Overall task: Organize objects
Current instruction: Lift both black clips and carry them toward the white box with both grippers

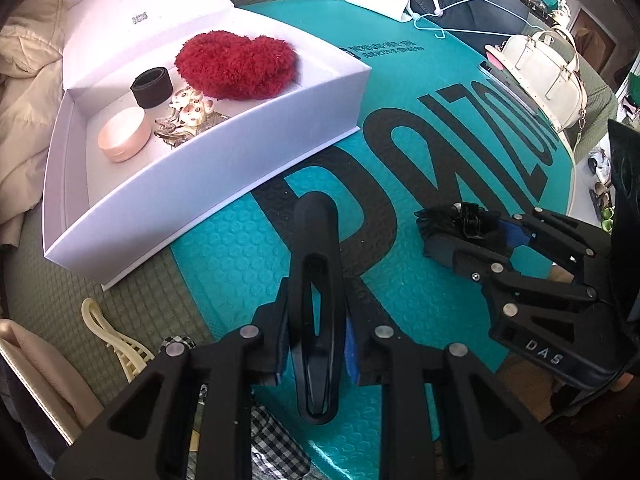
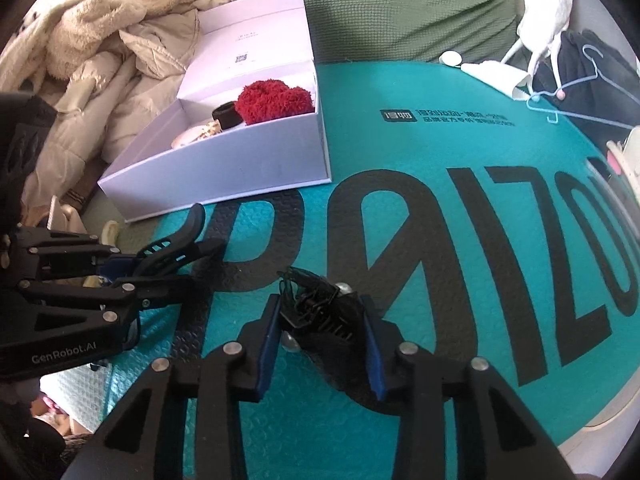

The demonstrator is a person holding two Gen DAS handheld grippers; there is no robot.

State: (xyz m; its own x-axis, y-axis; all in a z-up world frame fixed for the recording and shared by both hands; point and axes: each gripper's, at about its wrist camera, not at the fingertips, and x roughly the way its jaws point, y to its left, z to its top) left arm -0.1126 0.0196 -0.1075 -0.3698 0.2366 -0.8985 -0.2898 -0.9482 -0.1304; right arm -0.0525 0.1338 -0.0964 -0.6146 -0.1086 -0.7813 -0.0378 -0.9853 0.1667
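My left gripper [image 1: 316, 354] is shut on a long black hair clip [image 1: 316, 280], held above the teal mat [image 1: 240, 248]; it also shows in the right wrist view [image 2: 176, 250]. My right gripper [image 2: 322, 346] is shut on a black hair claw with pearls [image 2: 320, 304], which also shows in the left wrist view [image 1: 460, 220]. The open white box [image 1: 248, 148] holds a red fuzzy heart [image 1: 236, 64], a black band [image 1: 152, 88], a pink round case [image 1: 122, 138] and small cream clips [image 1: 192, 110].
A cream hair clip [image 1: 116, 340] and checked cloth [image 1: 276, 440] lie at lower left. A white handbag [image 1: 548, 68], a blue hanger [image 1: 472, 12] and dark clothes sit at the far right. Beige coats [image 2: 100, 68] pile left of the box [image 2: 224, 160].
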